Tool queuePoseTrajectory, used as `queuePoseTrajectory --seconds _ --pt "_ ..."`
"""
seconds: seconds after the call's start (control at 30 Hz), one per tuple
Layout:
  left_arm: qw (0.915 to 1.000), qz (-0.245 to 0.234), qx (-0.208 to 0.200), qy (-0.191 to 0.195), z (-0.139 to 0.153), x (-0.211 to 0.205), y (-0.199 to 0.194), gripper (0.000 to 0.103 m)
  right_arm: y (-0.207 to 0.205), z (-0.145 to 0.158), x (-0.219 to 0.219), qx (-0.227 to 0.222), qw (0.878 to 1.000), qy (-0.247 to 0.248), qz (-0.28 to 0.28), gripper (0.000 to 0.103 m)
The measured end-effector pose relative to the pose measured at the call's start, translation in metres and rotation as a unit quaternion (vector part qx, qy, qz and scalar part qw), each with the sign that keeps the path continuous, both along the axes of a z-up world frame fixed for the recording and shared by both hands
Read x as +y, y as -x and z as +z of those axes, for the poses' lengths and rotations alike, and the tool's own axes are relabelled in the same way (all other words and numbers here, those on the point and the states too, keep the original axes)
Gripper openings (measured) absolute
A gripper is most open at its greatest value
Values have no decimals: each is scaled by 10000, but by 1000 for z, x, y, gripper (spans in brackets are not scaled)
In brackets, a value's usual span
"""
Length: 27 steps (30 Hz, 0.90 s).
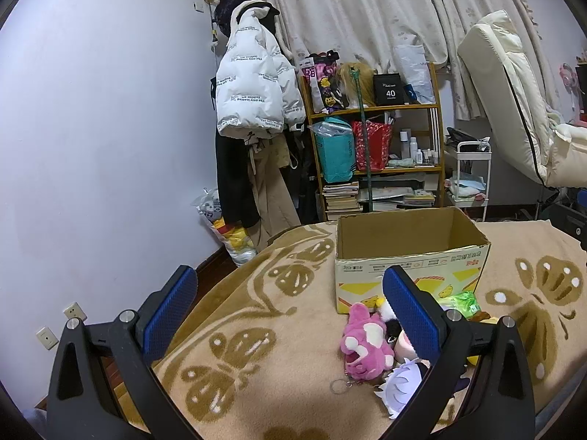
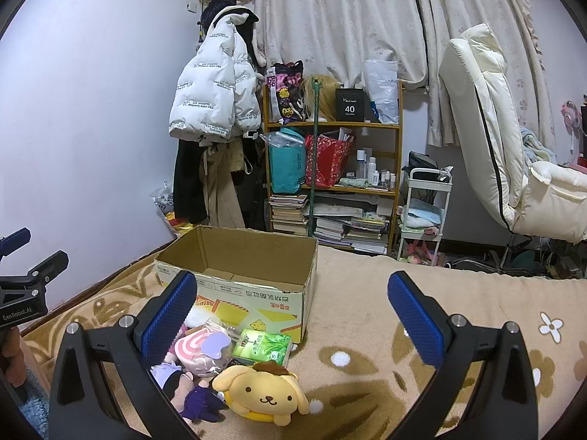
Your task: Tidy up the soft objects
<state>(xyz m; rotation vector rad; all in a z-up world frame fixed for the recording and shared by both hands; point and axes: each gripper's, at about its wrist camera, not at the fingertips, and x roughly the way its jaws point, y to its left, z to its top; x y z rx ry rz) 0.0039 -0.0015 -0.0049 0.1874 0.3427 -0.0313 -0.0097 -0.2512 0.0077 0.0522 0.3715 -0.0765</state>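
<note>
Over on the far left, bare lilac wall [image 1: 91, 128] and a strip of dark floor, then the rounded edge of the tan butterfly blanket [image 1: 256, 330] dropping away. Left gripper [image 1: 290, 304] spread wide, both blue pads clear of everything, nothing between them but open blanket. Just right of that gap, one pink plush [image 1: 365, 344] lying on its side with a key ring at its foot, touching a heap of smaller toys partly hidden behind the right-hand finger. One cardboard box [image 1: 407, 271] standing upright behind the heap, top open, its front wall just beside the toys. Beyond the bed's far edge, one wooden shelf [image 1: 374, 139] packed with bags and books, and one cream recliner [image 1: 513, 110] tilted back at far right. Switching to the right wrist view: left gripper's tips [image 2: 22, 256] poking in at the left margin. Right gripper [image 2: 293, 311] likewise held wide apart, gripping nothing. Cluster at lower left of it: one yellow dog plush [image 2: 264, 396] nearest, one green tissue pack [image 2: 264, 346] against the box front, one pink swirl toy [image 2: 200, 352], one purple-haired doll [image 2: 201, 401]; others too overlapped to count. Box [image 2: 238, 286] interior showing only bare cardboard. To the right of the box, a broad stretch of unoccupied blanket [image 2: 440, 293] running to the far bed edge.
</note>
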Motion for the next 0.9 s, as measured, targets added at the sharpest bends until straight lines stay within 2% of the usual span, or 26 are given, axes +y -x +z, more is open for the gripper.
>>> queuePoseTrajectory --seconds 0.9 --pt "10000 16 6 -10 -2 2 -2 100 -1 1 1 5 10000 -9 -14 103"
